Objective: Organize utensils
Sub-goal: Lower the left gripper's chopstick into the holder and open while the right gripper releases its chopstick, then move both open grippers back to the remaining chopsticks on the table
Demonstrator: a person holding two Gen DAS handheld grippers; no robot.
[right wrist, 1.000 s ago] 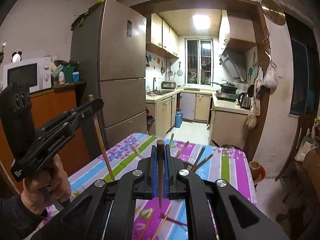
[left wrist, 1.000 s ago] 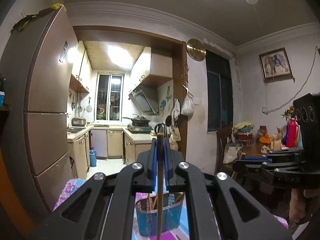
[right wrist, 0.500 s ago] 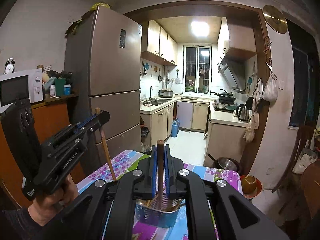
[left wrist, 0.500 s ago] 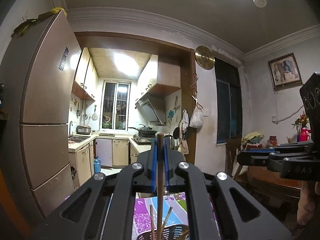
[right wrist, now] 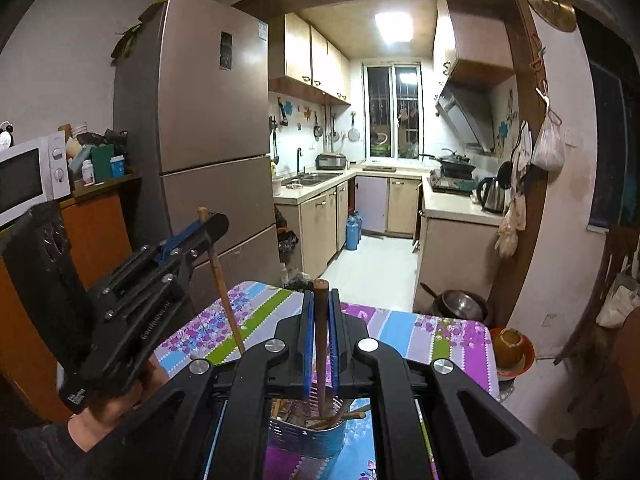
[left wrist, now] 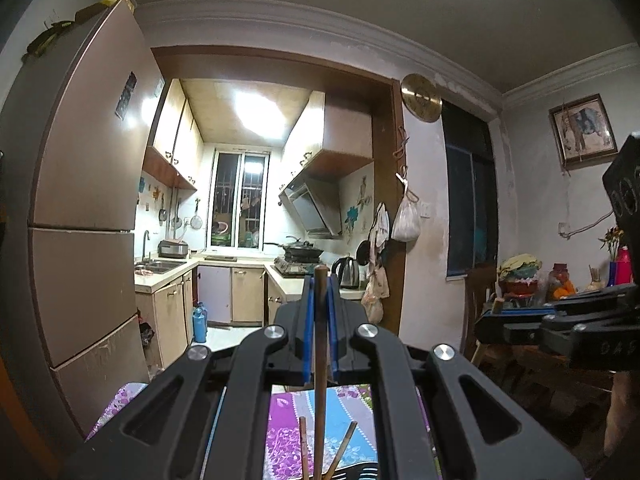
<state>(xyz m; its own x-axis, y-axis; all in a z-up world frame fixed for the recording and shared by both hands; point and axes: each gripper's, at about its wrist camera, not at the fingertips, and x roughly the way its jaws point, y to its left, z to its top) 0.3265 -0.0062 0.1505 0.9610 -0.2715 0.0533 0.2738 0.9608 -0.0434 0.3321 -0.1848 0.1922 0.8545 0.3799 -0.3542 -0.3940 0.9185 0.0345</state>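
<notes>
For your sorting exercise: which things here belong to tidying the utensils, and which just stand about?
Part of the job:
left tongs with chopstick
right tongs with chopstick
blue holder

Just there:
microwave
fridge
kettle

Tall fridge (right wrist: 192,92), lit kitchen, barred window (right wrist: 390,110)

Chopstick (left wrist: 320,320) upright between closed jaws

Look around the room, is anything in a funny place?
Yes. A metal pot sits on the floor by the kitchen doorway instead of on the counter. In the blue holder on the table, the chopsticks lean every which way, not standing straight.
</notes>
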